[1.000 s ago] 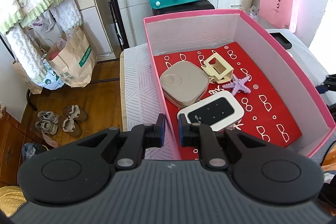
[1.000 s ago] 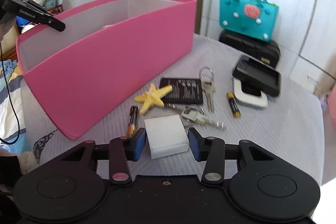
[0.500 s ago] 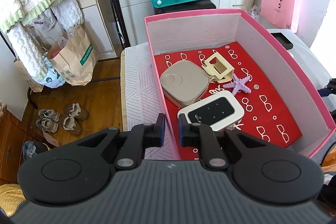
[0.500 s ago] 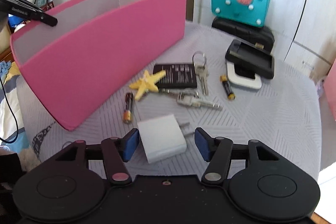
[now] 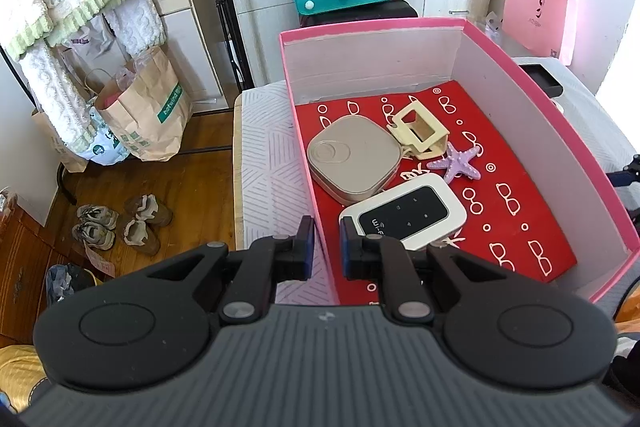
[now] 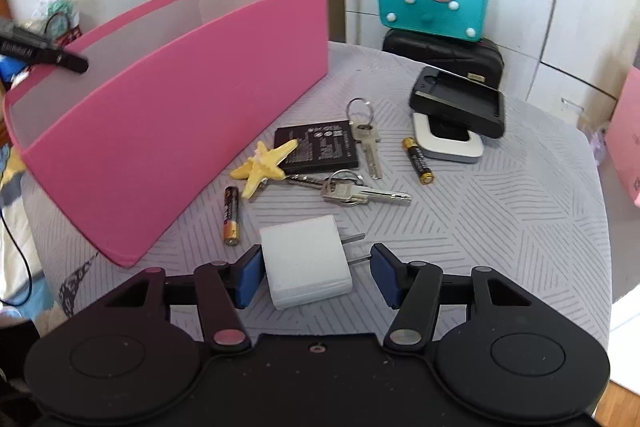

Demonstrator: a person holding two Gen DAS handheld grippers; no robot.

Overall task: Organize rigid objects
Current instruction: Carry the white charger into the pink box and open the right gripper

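Grey patterned worktop carries everything. Right gripper (image 6: 316, 275) has just been opening and stands spread around the white charger (image 6: 306, 267), its left pad touching or nearly so, its right pad clear beside the prongs, which point right. Beyond the charger lie batteries, keys and a starfish (image 6: 264, 163). Left gripper (image 5: 324, 247) pinches the pink box's (image 5: 304, 131) near wall.

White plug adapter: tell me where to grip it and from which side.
Grip the white plug adapter by its two flat side faces, coming from above and the near end. Its prongs point away to the right, so the body is free. The right gripper straddles it, fingers not yet pressing.
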